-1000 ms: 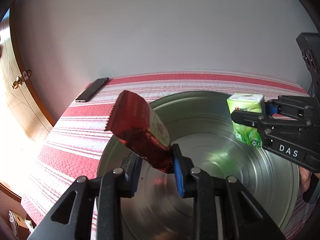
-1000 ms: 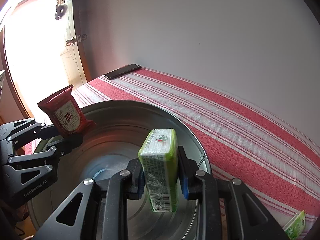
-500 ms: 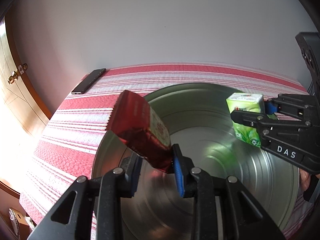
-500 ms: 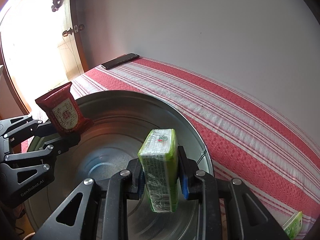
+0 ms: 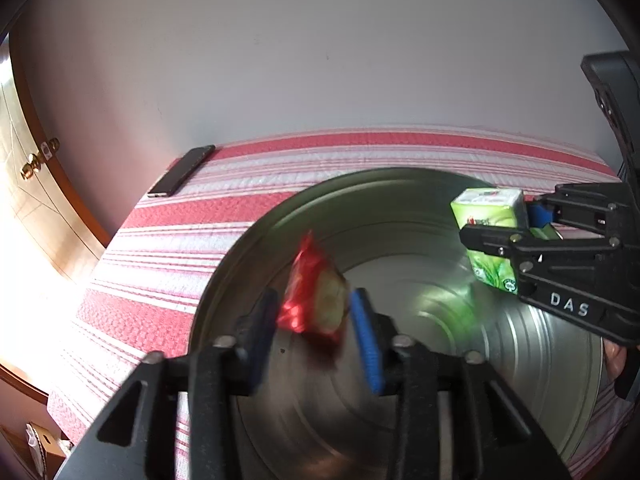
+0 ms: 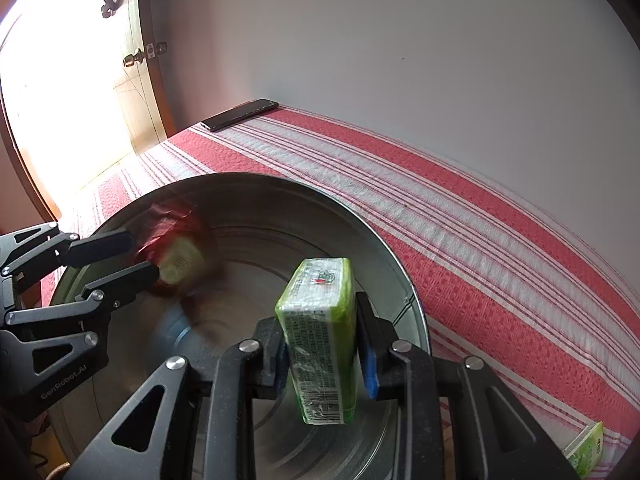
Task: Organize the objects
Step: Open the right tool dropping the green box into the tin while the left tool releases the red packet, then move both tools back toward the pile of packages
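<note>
Left claw (image 5: 314,330) angled down, opening – red packet (image 5: 314,300) between jaws.

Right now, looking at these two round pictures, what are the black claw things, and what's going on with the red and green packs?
The claws are hand-held grippers, one in each of a person's hands, each with a camera looking along its fingers. In the left view, the left gripper is opening and its red packet, blurred, is slipping free over the metal basin. In the right view, the right gripper is just starting to open around a green tissue pack. The basin sits on a red-striped cloth; a phone and another green pack lie there too.
</note>
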`<state>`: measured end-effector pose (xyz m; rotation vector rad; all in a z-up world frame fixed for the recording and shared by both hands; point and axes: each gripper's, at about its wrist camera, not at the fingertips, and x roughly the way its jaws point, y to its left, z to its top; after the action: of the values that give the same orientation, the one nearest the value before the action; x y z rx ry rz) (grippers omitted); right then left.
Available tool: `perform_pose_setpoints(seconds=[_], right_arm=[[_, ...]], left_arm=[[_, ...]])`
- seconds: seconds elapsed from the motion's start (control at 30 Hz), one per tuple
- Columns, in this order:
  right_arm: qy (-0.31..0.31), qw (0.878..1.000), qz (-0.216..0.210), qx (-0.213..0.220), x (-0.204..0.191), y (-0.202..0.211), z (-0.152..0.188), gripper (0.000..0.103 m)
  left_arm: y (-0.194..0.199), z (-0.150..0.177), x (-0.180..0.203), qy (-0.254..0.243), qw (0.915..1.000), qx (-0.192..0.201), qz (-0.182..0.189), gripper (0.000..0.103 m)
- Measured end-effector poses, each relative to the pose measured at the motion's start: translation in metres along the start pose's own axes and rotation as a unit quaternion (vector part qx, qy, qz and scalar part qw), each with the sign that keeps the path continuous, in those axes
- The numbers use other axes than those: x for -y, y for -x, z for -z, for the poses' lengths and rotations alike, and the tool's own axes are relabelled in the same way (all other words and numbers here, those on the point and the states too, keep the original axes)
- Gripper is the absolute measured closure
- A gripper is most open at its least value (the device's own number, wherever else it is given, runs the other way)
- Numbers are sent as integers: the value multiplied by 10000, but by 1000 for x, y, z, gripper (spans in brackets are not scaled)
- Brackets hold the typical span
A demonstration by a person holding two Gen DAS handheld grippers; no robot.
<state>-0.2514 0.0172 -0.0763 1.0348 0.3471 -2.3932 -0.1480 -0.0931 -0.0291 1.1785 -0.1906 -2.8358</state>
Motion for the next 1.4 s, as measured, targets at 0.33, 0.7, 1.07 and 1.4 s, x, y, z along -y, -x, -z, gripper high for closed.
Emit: perform_pose_setpoints(seconds=[0.33,0.7,1.07,1.4], right_arm=[[-134,9992,97,368,3,11,4,48],[-246,9936,139,1098,-9,58,20,38],[-393,9803,426,1889,-2,142,115,26],[-1425,9558,1377,2171,83,184,203,19]], left_arm=[[14,2,-2,27,9997,255,-29,32],[36,12,-13,388,9970,671,56,9],[90,48,32,283,9885,1485,-31,5],[110,69,124,-546,9831,1639,613,4]])
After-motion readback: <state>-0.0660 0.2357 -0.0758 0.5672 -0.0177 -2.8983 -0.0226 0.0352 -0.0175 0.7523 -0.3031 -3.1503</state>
